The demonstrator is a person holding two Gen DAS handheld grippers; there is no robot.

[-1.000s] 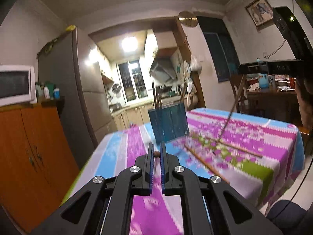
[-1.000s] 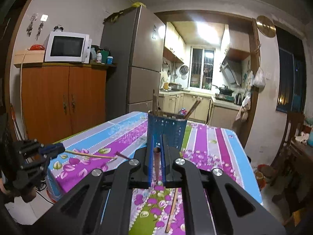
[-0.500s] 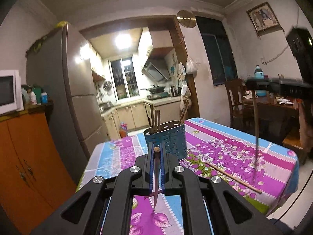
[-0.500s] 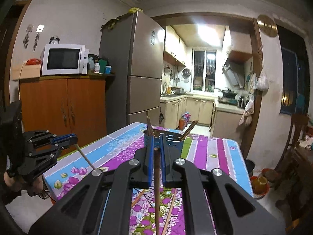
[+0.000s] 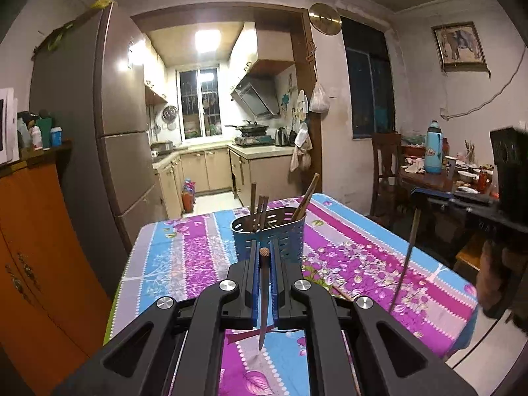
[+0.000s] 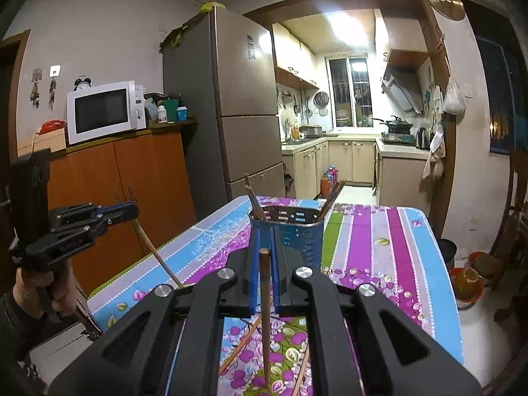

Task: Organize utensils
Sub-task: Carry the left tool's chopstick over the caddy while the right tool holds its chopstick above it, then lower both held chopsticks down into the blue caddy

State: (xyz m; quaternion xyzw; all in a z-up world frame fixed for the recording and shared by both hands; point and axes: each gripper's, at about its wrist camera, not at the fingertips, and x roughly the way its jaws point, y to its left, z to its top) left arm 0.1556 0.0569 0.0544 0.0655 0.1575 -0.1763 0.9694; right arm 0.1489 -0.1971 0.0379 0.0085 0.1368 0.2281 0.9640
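Left wrist view, nearest: left black two-finger gripper (image 5: 263, 257) clenched on a dark brown wooden chopstick (image 5: 263, 300), gripped near its blunt top end, the tapered tip hanging down over the table. Seen from the right wrist camera, this same gripper (image 6: 130, 213) is held in a hand (image 6: 49, 292) off the table's left edge, its chopstick (image 6: 155, 252) slanting down toward the table edge.

Right wrist view, nearest: right black two-finger gripper (image 6: 264, 257) likewise clamped on a brown wooden chopstick (image 6: 265, 313), hanging about vertical between the blue pads.

Beneath: table with floral striped purple-and-blue cloth (image 6: 379, 247). Loose chopsticks (image 6: 244, 340) lie on the cloth below the right gripper.

Just beyond both grippers: blue perforated plastic utensil holder (image 5: 287, 231), upright on the cloth, with several brown chopsticks (image 5: 259, 206) standing in it.

Farther: orange wooden cabinet (image 6: 132, 171) carrying a white microwave (image 6: 102, 110), then a tall grey refrigerator (image 6: 231, 99), kitchen doorway behind.
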